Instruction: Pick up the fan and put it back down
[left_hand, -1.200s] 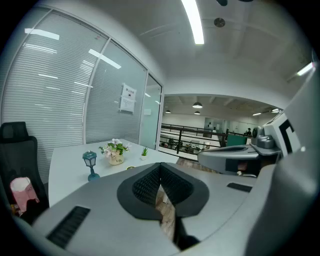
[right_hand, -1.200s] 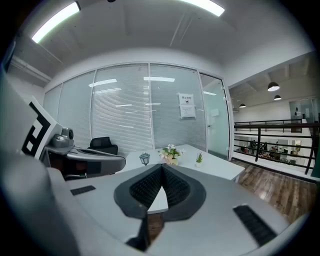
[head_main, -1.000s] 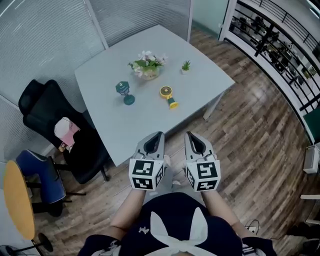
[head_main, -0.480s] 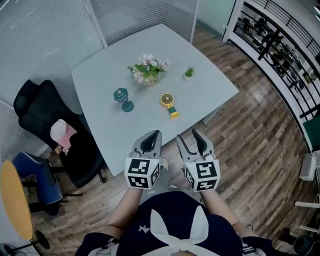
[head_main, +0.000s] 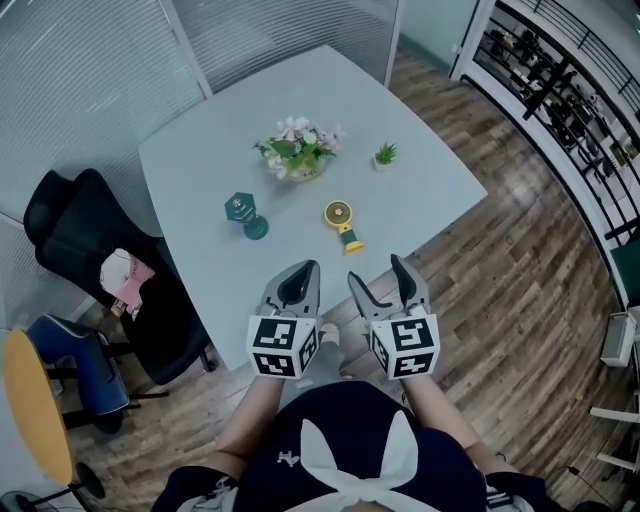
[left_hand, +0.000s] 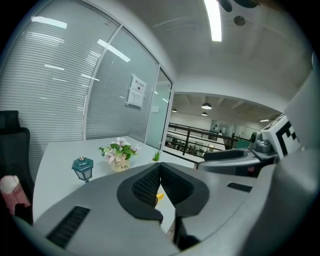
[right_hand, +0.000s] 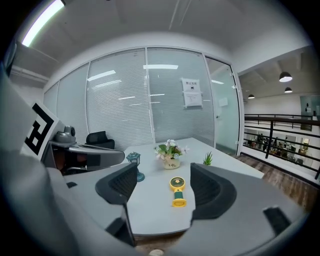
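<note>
Found the fan (head_main: 341, 222) lying flat on the grey bench (head_main: 200, 170), round yellow head toward 12 o'clock and green handle toward 6 o'clock, touched by neither gripper. Noted a teal lantern (head_main: 243, 212) standing upright at 9 o'clock of the fan, a flower pot (head_main: 298, 152) at 11 o'clock and a small potted plant (head_main: 385, 155) at 1 o'clock, all apart from it. Held both grippers side by side at the bench's near edge, at 6 o'clock of the fan and well apart from it. Recorded the left gripper (head_main: 303, 268) with jaws pressed together, nothing between them. Recorded the right gripper (head_main: 375, 271) with jaws opening, already spread wide, nothing between the pads; saw the fan through that gap in the right gripper view, farther off on the bench. Noted a black chair (head_main: 70, 230) at 9 o'clock of the bench.
</note>
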